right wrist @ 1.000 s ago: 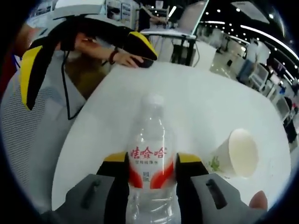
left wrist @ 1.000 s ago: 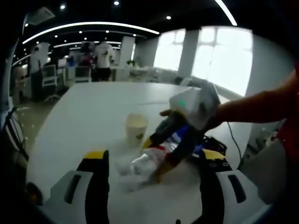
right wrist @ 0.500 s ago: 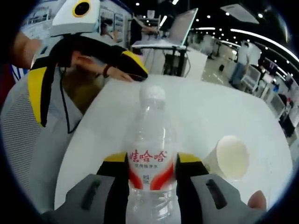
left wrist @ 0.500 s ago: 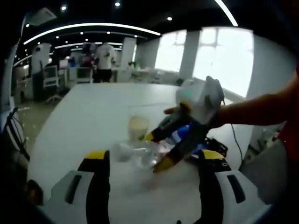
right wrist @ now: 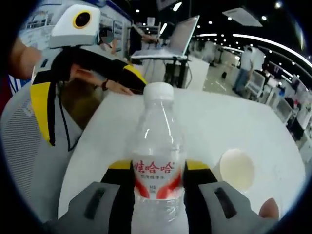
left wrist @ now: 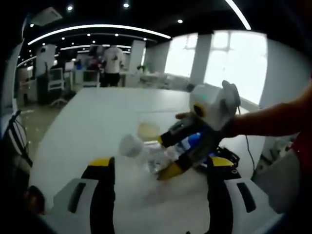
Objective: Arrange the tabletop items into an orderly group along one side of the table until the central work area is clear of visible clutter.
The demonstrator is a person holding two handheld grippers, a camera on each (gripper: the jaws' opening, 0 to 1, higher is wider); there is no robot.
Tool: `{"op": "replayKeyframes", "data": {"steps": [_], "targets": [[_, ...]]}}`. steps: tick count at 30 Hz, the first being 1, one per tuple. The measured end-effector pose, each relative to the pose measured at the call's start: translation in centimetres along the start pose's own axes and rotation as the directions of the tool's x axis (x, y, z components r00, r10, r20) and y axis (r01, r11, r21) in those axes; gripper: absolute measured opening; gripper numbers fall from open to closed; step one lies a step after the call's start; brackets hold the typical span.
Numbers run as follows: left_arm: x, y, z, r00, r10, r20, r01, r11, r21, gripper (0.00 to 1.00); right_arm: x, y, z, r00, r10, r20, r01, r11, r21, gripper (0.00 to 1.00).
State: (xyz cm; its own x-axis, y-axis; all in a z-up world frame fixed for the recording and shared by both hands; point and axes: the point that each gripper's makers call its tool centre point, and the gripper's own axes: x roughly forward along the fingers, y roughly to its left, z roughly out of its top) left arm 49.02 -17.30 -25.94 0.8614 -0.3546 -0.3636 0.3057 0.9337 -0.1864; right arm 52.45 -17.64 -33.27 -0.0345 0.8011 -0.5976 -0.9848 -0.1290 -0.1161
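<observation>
White table (right wrist: 234, 117): one bottle (right wrist: 157, 161) in right tool (right wrist: 157, 170), one cup (right wrist: 236, 169).

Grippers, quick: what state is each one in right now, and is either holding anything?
Left gripper: open, jaws wide apart, holding nothing.
Right gripper: shut on the water bottle, gripped at its red label, beside the paper cup.

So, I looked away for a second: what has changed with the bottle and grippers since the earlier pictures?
The right hand-held gripper stays shut on the water bottle and has tipped it up from lying toward standing; in the left gripper view its cap has risen off the white table. The paper cup stays lying on its side beside it. The left hand-held gripper stays open and empty.
</observation>
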Motion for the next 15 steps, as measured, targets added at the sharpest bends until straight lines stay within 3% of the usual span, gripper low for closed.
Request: {"op": "replayKeyframes", "data": {"steps": [15], "targets": [[0.1,1.3,1.2,0.999,0.040,0.035,-0.039,0.998,-0.044,0.71,0.2,-0.1,1.5,0.995,-0.075,0.072,0.071,0.996,0.055,0.36]]}}
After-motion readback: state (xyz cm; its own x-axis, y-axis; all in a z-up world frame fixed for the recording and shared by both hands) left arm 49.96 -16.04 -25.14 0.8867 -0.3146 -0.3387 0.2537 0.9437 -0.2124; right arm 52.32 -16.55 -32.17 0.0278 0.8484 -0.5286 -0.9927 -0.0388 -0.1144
